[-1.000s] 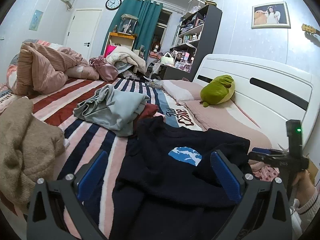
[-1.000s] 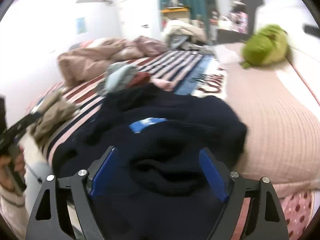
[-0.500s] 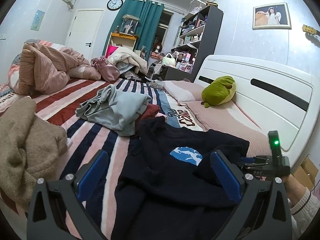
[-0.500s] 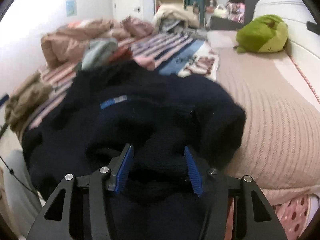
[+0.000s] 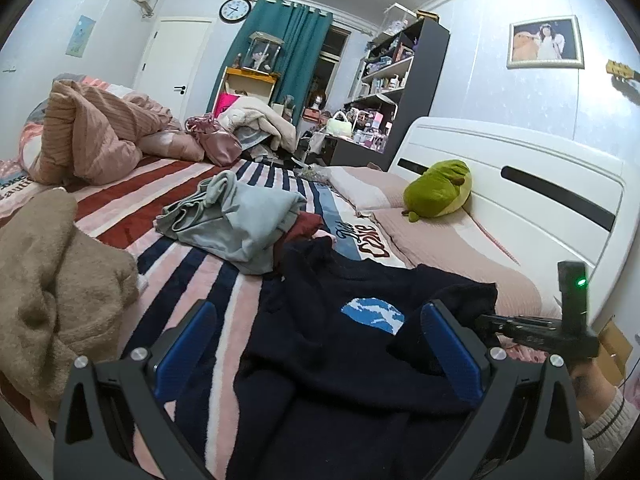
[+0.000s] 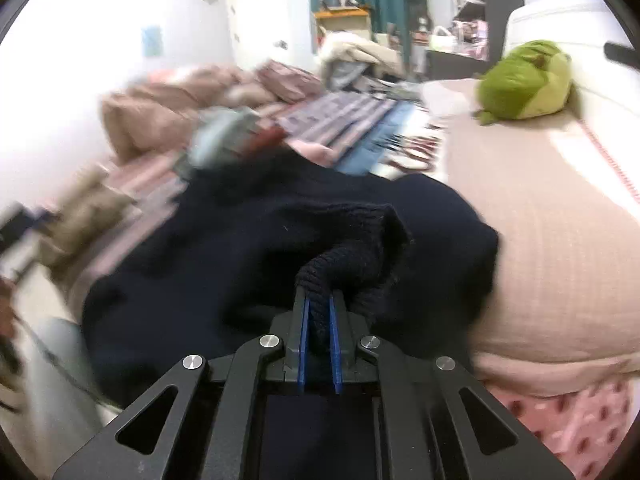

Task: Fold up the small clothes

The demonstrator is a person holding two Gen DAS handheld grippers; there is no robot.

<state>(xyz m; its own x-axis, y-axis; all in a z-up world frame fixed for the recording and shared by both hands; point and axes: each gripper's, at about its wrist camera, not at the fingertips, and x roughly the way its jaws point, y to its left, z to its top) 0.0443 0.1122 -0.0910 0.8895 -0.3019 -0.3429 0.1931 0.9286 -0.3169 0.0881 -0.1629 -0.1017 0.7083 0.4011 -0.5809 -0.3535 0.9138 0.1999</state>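
Here the bed (image 5: 192,268) with its striped blanket fills the scene, strewn with clothes: a tan fleece (image 5: 52,280) at the near left, a grey garment (image 5: 236,220) in the middle, a green plush toy (image 5: 438,188) far right by the headboard. The task's navy sweater (image 5: 344,344) lies spread on the near part of the bed, its blue patch facing up. The left gripper (image 5: 320,344) hovers over it with its jaws wide apart, holding nothing. The right gripper (image 6: 319,320), at the sweater's right side, is clenched on a ribbed knit edge, probably a sleeve cuff, lifted into a small peak. The step in hand looks like the first fold. Next, carry that edge leftwards across the body, with the left tongs pinning or grasping the opposite side.
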